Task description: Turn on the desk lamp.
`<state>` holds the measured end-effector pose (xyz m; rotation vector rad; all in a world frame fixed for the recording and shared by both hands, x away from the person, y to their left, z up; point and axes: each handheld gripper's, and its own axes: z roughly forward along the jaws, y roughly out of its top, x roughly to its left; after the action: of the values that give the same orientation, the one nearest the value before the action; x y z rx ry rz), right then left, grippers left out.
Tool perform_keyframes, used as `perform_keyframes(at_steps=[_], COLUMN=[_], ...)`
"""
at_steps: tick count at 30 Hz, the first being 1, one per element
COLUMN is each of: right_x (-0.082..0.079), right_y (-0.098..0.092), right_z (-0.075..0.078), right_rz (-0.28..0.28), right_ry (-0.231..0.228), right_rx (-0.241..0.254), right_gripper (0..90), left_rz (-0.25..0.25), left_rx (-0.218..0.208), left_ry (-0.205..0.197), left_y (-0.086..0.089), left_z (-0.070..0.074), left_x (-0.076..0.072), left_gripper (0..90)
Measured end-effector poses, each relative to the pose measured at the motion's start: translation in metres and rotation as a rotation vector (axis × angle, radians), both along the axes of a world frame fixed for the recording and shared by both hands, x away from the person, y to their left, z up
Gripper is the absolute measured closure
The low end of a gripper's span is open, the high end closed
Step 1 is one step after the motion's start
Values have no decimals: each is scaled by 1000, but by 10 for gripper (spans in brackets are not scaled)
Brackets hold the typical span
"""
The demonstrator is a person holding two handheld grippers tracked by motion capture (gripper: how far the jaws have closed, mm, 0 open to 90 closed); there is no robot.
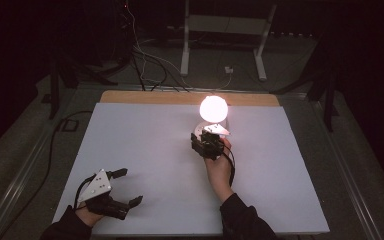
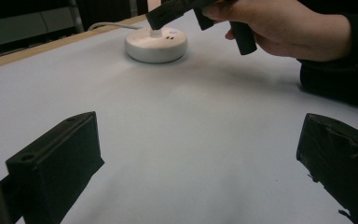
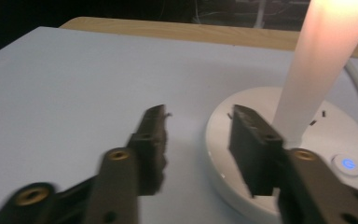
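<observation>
A lit table lamp stands at the back middle of the white sheet; its globe (image 1: 213, 108) glows brightly above a round white base (image 1: 199, 129). My right gripper (image 1: 203, 136) is at the near side of that base, its jaws open. In the right gripper view one jaw is over the base (image 3: 317, 135) beside the glowing stem (image 3: 321, 60), the other is over the sheet, and nothing is pinched between them (image 3: 200, 140). A blue-lit button (image 3: 347, 164) shows on the base. My left gripper (image 1: 128, 187) rests at the front left, open wide and empty (image 2: 198, 154).
The white sheet (image 1: 145, 150) covers most of the table, with a wooden strip (image 1: 145, 96) bare at the back. The lamp's white cord (image 2: 112, 25) runs off the far edge. Cables and a white stand (image 1: 225, 30) sit on the dark floor beyond.
</observation>
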<state>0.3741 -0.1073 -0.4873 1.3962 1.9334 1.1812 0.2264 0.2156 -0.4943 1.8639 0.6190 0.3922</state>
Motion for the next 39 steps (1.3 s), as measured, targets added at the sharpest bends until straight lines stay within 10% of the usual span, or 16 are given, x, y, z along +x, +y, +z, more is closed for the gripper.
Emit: perform_keyframes(at_steps=[17,26,39], right_x=[-15,-18,-26], right_y=[-2,-16,-37], right_z=[13,24,39], right_rz=[130,194,350], right_ry=[14,7,17], right_rx=[18,-43,-9], right_gripper=[7,0,0], left_rz=[1,3,3], left_rx=[0,-2,4], left_ry=[-2,-1,3], left_y=[0,0,0], left_z=[1,0,-1], left_x=[0,0,1], left_gripper=[4,4,4])
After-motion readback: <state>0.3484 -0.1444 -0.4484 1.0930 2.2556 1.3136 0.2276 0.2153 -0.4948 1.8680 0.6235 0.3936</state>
